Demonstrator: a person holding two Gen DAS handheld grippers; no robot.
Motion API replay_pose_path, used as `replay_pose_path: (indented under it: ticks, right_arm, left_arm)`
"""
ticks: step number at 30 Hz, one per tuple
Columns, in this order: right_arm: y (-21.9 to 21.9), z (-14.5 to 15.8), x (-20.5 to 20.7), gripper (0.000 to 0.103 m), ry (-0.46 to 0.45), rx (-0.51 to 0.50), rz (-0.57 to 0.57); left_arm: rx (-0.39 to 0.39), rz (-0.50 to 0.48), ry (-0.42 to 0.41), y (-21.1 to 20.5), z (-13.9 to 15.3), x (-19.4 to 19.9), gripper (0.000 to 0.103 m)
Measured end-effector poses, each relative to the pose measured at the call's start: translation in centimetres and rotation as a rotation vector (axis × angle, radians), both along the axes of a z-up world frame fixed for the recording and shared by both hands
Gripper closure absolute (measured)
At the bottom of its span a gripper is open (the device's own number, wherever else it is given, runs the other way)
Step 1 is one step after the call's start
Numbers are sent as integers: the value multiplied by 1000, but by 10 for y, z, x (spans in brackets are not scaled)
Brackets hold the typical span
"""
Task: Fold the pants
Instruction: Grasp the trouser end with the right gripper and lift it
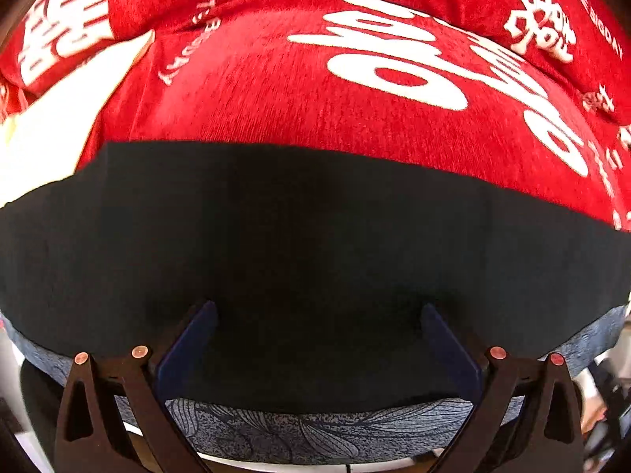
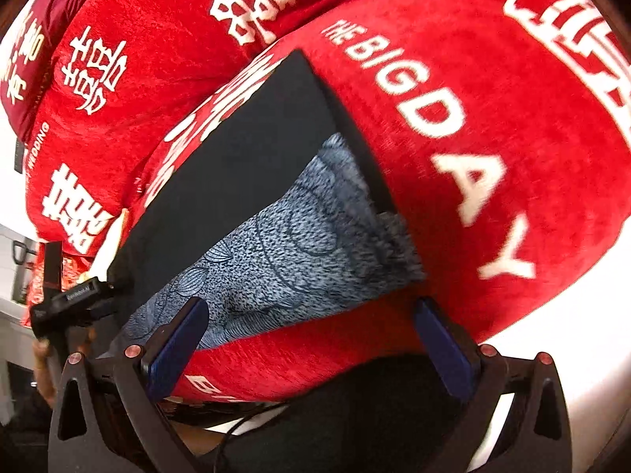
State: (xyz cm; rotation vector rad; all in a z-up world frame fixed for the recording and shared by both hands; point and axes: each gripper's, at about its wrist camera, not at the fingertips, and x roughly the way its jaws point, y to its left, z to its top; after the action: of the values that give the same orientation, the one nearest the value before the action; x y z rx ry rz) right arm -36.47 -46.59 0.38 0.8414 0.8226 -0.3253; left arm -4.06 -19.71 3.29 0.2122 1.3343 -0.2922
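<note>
Left wrist view: the left tool (image 1: 317, 315) hangs wide over the dark pants (image 1: 276, 236); I would nip both layers near the edge.

Right wrist view: the right tool (image 2: 311, 315) is wide, empty; the pants (image 2: 244, 165), patterned lining showing, lie on the red blanket (image 2: 493, 138).

We see the pants (image 2: 244, 181) lying on the printed blanket (image 2: 493, 126), a patterned fleece layer (image 2: 292, 244) upon them. Our left claw (image 1: 317, 339) hangs over the pants' near edge, our right claw (image 2: 311, 327) before the fleece.
</note>
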Motion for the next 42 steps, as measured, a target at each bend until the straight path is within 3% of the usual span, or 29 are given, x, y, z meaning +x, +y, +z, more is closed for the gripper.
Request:
replay_pose_path:
  ticks: [2,4,7,11,15,18,20,24,25,28,33,37,38,42]
  right_arm:
    - [1,1,3,0,-12,-18,-6]
    - [4,12,0,5,-104,-47,11]
    - [3,15,5,8,-157,-37,20]
    - [-10,7,8,7,-175,56,-16]
    - [-14,0,-4,7,-291,193,-72]
    - [-22,-18,-14,6,-374,329,-189]
    - [-23,-25,-18,0,-445,382,-242]
    - [-13,-11,-2,0,-340,259,-168]
    - [-7,-3,4,3,-289,205,-145]
    - [11,21,16,88,-220,31,-99]
    - [1,1,27,80,-225,112,-106]
    - [-15,-20,21,81,-301,274,-136]
    - [-14,-19,22,82,-291,262,-133]
    - [11,17,29,85,-221,53,-94]
  left_arm:
    - [-6,9,-1,1,-1,-1,0]
    - [-11,6,-3,2,0,-3,0]
    - [-17,4,-11,2,-1,-7,0]
    - [-23,-3,-10,2,1,-3,0]
    - [-22,-2,-17,1,1,-4,0]
    - [-24,-4,-17,0,0,-3,0]
    - [-25,-6,-21,0,0,-4,0]
    - [-29,-1,-6,2,3,-3,0]
    - [-33,12,3,6,5,-4,0]
    - [-8,25,-20,16,7,-7,0]
    - [-46,49,10,31,1,-4,0]
    - [-49,54,9,32,4,-6,0]
    - [-66,59,14,35,6,-6,0]
    - [-129,60,4,43,14,-8,0]
